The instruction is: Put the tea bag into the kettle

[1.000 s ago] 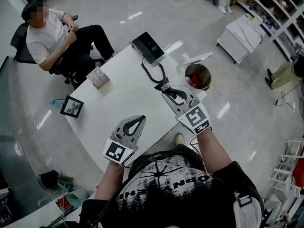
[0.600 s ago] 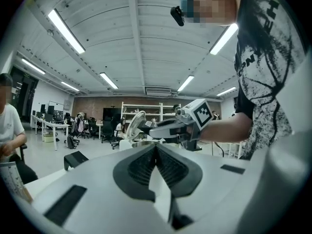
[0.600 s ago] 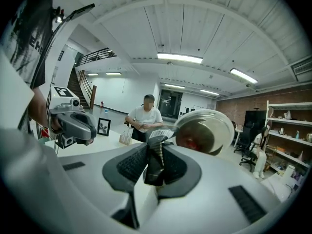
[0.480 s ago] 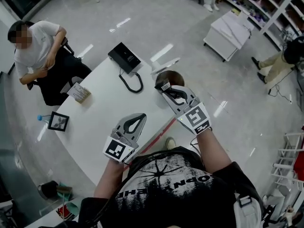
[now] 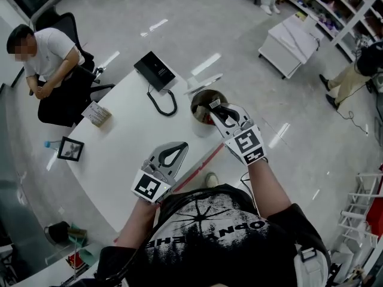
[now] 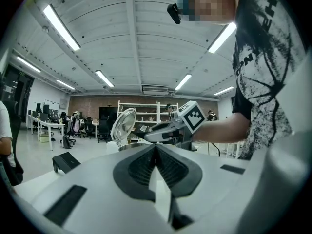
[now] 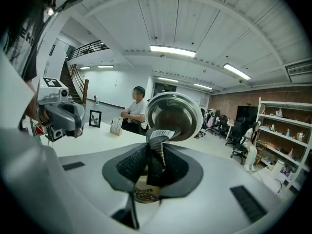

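The open kettle (image 5: 197, 107) sits right under the tip of the right hand-held gripper (image 5: 215, 107), whose jaws pinch the tea bag (image 7: 155, 162) with its tag (image 7: 161, 134) poking out above. Best, I judge, to centre the bag over the mouth, clear of the raised lid (image 7: 171, 115) just ahead, dip it in and only then let go. The left hand-held gripper (image 5: 176, 150), pressed together on nothing, hangs back over the near edge of the white desk (image 5: 128, 139). Beyond both lies an open office with a seated person (image 5: 51, 58), and on the desk out beyond the left one are smaller things — a corded black box (image 5: 154, 70), a card stand (image 5: 96, 113), a small frame (image 5: 70, 149).
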Available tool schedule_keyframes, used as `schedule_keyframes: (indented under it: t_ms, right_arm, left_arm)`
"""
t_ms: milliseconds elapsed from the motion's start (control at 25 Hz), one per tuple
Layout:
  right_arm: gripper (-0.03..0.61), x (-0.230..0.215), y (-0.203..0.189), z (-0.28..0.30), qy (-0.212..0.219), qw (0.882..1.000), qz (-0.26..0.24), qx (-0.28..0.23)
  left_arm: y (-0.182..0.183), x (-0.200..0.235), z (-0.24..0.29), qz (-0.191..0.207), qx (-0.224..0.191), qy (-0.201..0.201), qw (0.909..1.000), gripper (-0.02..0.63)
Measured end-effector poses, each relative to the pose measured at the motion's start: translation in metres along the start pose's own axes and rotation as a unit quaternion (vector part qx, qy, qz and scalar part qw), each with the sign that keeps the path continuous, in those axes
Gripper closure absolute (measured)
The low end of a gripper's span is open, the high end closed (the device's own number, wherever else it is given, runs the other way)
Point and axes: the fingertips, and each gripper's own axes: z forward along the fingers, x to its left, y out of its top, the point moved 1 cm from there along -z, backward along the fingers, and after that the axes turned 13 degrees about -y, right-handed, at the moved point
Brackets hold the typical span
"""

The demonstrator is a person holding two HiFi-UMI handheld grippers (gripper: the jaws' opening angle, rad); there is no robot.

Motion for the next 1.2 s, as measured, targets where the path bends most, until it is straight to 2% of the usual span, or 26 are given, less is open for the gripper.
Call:
schedule_keyframes:
  t_ms: [240, 520, 680, 920, 1200]
  right_arm:
    - [0.491, 0.001, -0.01, 0.013, 0.01, 1.0, -0.009, 0.028]
    - [0.433, 0.007, -0.02, 0.021, 0.018, 0.998, 0.002, 0.055]
    - [0.405, 0.008, -0.02, 0.023, 0.014, 0.998, 0.005, 0.055]
    - [0.402, 0.007, -0.022, 0.021, 0.011, 0.998, 0.005, 0.055]
    - [0.403, 0.002, -0.005, 0.013, -0.009, 1.0, 0.005, 0.015]
  left_arm:
    - [-0.001, 0.004, -0.004, -0.003, 0.009, 0.015, 0.9998, 0.603]
    - [-0.006, 0.006, -0.011, -0.01, 0.014, 0.022, 0.9996, 0.601]
    - [-0.006, 0.007, -0.014, -0.011, 0.016, 0.019, 0.9996, 0.603]
    - [-0.006, 0.007, -0.014, -0.01, 0.013, 0.016, 0.9997, 0.601]
    - [-0.005, 0.007, -0.016, -0.007, 0.014, 0.009, 0.9998, 0.601]
